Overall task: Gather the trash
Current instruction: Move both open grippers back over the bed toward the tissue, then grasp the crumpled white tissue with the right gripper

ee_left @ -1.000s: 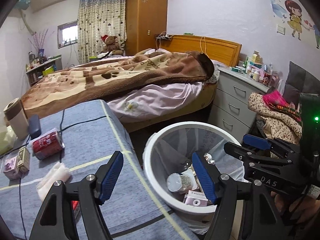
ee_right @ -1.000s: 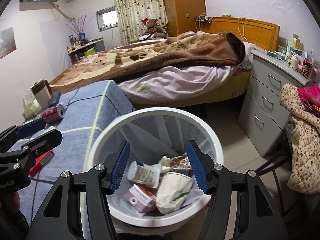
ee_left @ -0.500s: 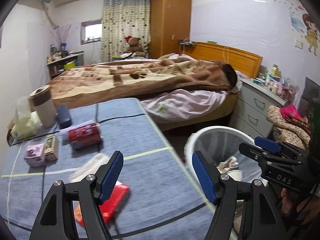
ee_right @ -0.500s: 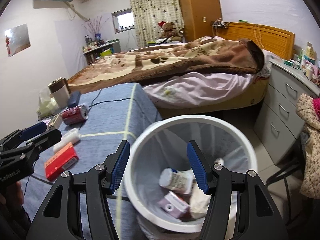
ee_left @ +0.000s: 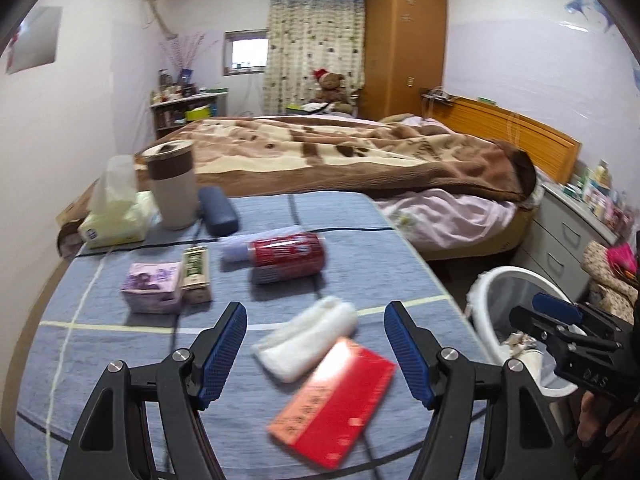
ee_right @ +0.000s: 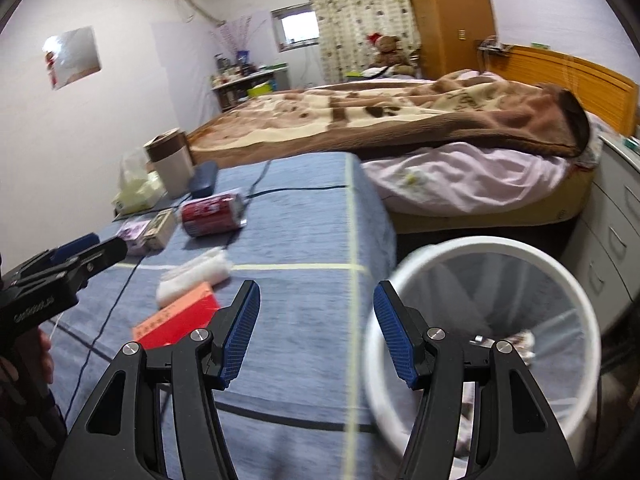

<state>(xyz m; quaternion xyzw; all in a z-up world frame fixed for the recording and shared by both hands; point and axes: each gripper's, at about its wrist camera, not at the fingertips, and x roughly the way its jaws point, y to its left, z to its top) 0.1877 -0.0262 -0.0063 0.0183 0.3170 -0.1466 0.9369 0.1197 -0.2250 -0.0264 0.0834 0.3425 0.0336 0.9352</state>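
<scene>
On the blue-covered table (ee_left: 372, 248) lie a red flat box (ee_left: 334, 400), a white crumpled tissue (ee_left: 306, 338), a red can on its side (ee_left: 286, 258) and two small cartons (ee_left: 154, 290). My left gripper (ee_left: 316, 354) is open and empty, just above the red box and the tissue. My right gripper (ee_right: 316, 334) is open and empty, over the table's right edge beside the white trash bin (ee_right: 492, 256). The bin (ee_left: 496, 280) holds several discarded items. The red box (ee_right: 176, 318), tissue (ee_right: 194, 276) and can (ee_right: 212, 214) also show in the right wrist view.
A tissue pack (ee_left: 116, 216), a brown-and-white cup (ee_left: 172, 188) and a dark blue case (ee_left: 218, 210) stand at the table's far left. A black cable (ee_right: 116, 304) crosses the table. A bed (ee_left: 360, 156) lies behind, with grey drawers (ee_left: 568, 236) to the right.
Both grippers have swung left, away from above the trash bin toward the table. The left one now hovers over the red box and tissue. Both stay open and empty.
</scene>
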